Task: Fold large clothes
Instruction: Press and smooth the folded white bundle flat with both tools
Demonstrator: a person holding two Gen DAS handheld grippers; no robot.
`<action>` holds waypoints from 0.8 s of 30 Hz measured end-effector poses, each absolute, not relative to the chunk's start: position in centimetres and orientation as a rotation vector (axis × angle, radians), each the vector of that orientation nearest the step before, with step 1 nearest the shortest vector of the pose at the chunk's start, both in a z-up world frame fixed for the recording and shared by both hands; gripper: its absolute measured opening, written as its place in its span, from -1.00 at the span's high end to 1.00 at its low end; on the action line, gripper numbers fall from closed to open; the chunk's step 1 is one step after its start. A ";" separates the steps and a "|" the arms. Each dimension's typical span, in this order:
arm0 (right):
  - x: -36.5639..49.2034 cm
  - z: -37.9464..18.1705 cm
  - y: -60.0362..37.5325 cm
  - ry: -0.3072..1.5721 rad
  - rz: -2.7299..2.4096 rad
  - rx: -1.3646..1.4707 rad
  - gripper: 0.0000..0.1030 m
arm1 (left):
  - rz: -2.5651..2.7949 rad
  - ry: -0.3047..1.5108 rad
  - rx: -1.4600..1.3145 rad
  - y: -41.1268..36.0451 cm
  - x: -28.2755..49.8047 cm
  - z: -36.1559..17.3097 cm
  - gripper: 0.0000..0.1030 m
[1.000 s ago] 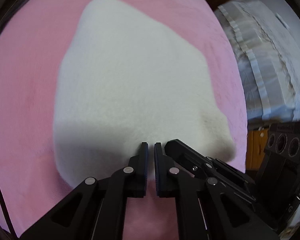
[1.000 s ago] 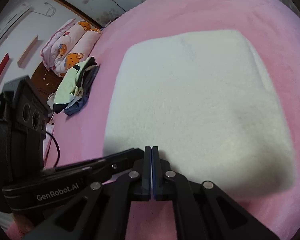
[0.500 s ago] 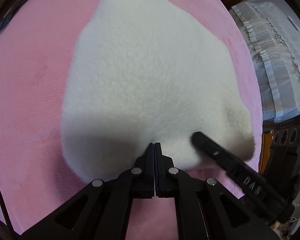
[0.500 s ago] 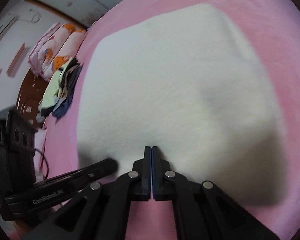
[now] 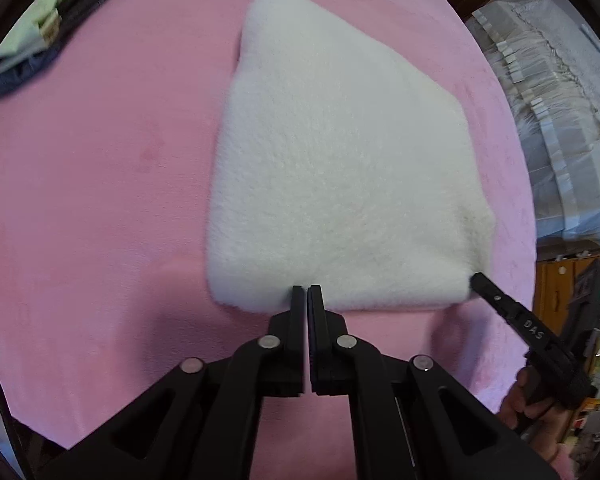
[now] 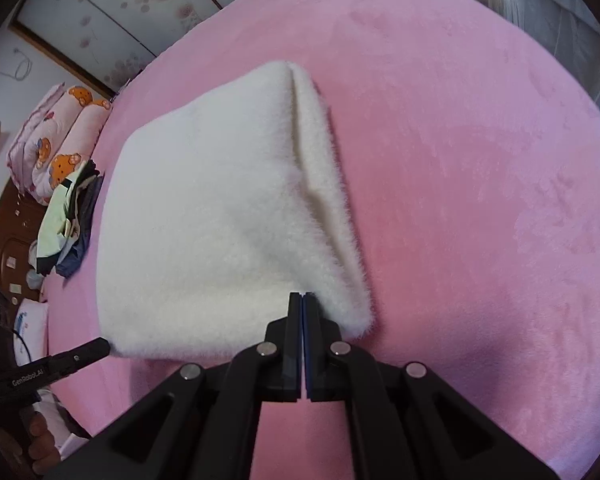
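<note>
A folded white fleece garment (image 5: pixel 340 168) lies on the pink bed cover (image 5: pixel 100 184). My left gripper (image 5: pixel 307 293) is shut, its tips at the garment's near edge towards the left corner. My right gripper (image 6: pixel 302 298) is shut, its tips at the near edge close to the right corner of the garment (image 6: pixel 212 216). The frames do not show whether either pinches fleece. The right gripper also shows in the left wrist view (image 5: pixel 476 280), touching the near right corner. The left gripper shows in the right wrist view (image 6: pixel 100 346) at the near left corner.
A pile of dark and light clothes (image 6: pixel 70 220) lies at the bed's left side, also seen in the left wrist view (image 5: pixel 48 20). Bear-print pillows (image 6: pixel 56 140) sit beyond it. A white ruffled cover (image 5: pixel 560 120) hangs past the bed's right edge.
Both grippers have drawn back towards the garment's near edge and spread apart to its corners. The left gripper's small gap from one second ago has closed.
</note>
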State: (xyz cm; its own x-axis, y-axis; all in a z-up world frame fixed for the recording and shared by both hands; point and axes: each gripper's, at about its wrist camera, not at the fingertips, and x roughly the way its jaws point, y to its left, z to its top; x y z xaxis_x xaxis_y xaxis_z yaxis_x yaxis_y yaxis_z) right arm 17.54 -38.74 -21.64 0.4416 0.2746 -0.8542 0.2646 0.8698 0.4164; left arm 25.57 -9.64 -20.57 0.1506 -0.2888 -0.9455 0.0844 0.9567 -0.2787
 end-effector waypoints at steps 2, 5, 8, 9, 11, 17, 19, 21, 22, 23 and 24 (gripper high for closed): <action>17.7 -20.2 -37.9 1.090 0.053 0.538 1.00 | -0.300 1.351 -0.105 -10.6 25.7 -19.0 0.96; 18.1 -18.5 -36.1 1.024 0.159 0.555 1.00 | -0.350 1.318 -0.056 -11.4 26.5 -17.7 0.96; 19.4 -18.5 -33.7 1.013 0.244 0.566 1.00 | -0.384 1.305 -0.070 -12.2 28.0 -17.7 0.96; 20.1 -18.8 -32.8 1.024 0.257 0.563 1.00 | -0.391 1.305 -0.079 -12.5 28.8 -18.0 0.96; 21.2 -19.7 -31.5 1.048 0.271 0.570 1.00 | -0.392 1.311 -0.095 -13.0 30.1 -18.7 0.96; 24.4 -21.9 -29.5 1.065 0.265 0.599 1.00 | -0.393 1.295 -0.157 -12.9 34.3 -20.4 0.96; 25.6 -21.8 -29.4 1.033 0.283 0.609 1.00 | -0.399 1.270 -0.167 -12.9 35.7 -20.4 0.96; 27.5 -21.7 -29.4 1.014 0.289 0.592 1.00 | -0.400 1.256 -0.169 -13.1 37.4 -20.6 0.96; 28.5 -21.8 -29.3 1.013 0.287 0.582 1.00 | -0.398 1.251 -0.173 -13.2 38.2 -20.7 0.96; 29.5 -21.9 -29.4 1.010 0.282 0.579 1.00 | -0.397 1.247 -0.181 -13.3 39.0 -20.9 0.96; 30.8 -22.1 -29.5 1.002 0.278 0.585 1.00 | -0.398 1.241 -0.186 -13.5 40.0 -21.1 0.96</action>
State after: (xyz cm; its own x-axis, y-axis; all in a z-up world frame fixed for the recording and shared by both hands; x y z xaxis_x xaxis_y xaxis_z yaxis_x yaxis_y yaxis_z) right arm 30.79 -29.55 -22.05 0.5205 0.4763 -0.7086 0.0435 0.8141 0.5792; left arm 40.04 -13.51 -21.09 0.2661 -0.3922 -0.8805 0.1929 0.9167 -0.3500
